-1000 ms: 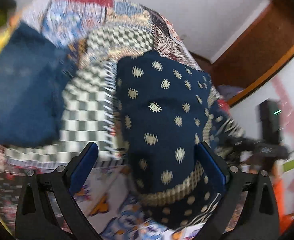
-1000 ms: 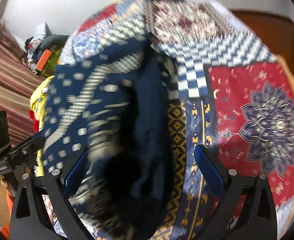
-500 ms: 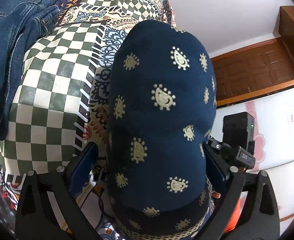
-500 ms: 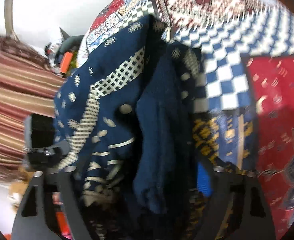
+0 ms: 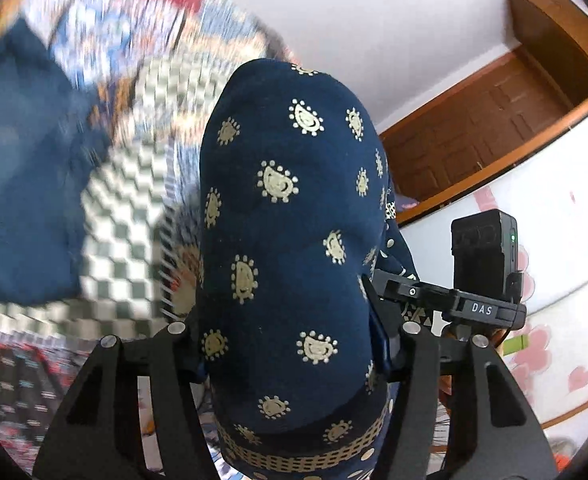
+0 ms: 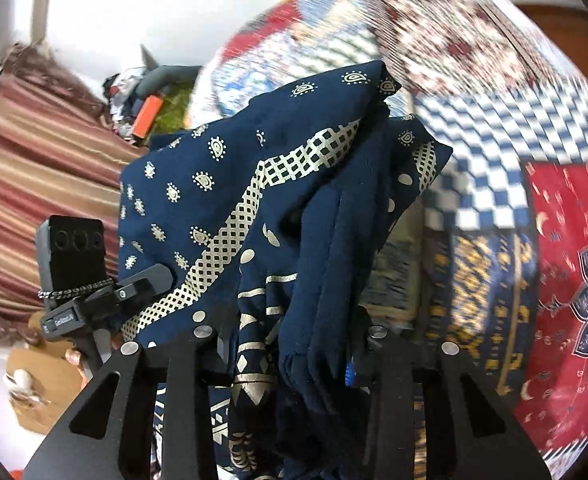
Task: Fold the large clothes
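1. Jaws of the left gripper (image 5: 290,344) are closing with a bulging fold of the navy printed garment (image 5: 286,240) between them; pads appear to press it.
2. Right gripper (image 6: 290,344) likewise closes on bunched layers of the same garment (image 6: 222,200).
3. Beyond lies the patchwork bedspread (image 6: 513,140); folding looks barely begun, the cloth gathered, not flat.

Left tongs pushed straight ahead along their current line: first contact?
The navy printed garment, already bunched between the closing left tongs and filling the line ahead. Behind it probably the patchwork bedspread, though depth is unclear.
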Demonstrator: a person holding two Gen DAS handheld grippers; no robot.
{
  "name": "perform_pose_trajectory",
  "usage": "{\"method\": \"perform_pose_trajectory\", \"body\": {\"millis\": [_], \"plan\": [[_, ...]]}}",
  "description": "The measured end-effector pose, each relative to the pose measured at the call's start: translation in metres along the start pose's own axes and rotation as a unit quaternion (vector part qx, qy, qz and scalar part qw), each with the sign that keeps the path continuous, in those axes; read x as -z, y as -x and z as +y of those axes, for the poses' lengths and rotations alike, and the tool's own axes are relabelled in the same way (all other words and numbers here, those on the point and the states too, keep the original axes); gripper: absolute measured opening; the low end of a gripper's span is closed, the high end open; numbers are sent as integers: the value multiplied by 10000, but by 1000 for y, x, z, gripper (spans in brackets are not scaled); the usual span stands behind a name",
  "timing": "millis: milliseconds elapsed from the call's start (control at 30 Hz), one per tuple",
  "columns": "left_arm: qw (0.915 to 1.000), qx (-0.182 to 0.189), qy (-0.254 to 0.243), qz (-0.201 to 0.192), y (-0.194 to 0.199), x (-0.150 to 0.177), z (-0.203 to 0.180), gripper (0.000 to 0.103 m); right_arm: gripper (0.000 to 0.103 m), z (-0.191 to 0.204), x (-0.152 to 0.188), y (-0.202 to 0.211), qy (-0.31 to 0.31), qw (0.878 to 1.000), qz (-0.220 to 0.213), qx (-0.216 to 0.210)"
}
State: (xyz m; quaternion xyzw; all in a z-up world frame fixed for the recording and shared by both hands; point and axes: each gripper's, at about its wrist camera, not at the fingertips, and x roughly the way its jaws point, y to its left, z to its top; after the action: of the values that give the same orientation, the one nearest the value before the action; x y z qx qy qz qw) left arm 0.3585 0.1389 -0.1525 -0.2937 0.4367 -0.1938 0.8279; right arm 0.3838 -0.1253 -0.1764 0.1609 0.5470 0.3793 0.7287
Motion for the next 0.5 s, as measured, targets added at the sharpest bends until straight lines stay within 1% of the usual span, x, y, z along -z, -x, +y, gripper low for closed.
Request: {"method": "perform_pose_trajectory", "body": {"millis": [33, 200, 267, 300, 400, 500], "plan": [[9999, -7, -65, -100, 15, -2, -3, 59, 33, 0, -1, 8, 85, 9999, -61, -29], [9977, -68, -322, -595, 99, -20, -6, 59, 33, 74, -21, 14, 757, 9960, -460, -101], [9962, -139, -395, -764, 127, -31, -2, 59, 33, 96, -29, 10, 875, 9943, -568, -198], [9954, -191, -418, -838, 139, -39, 2, 59, 33, 111, -36, 5, 963, 9931, -625, -246], [9934, -363, -486, -977, 168, -56, 15, 59, 33, 140, -55, -14, 1093, 9909, -723, -311], [9914, -565, -514, -1066, 185, -73, 37, 59, 33, 152, -65, -34, 1145, 9898, -756, -373]]}}
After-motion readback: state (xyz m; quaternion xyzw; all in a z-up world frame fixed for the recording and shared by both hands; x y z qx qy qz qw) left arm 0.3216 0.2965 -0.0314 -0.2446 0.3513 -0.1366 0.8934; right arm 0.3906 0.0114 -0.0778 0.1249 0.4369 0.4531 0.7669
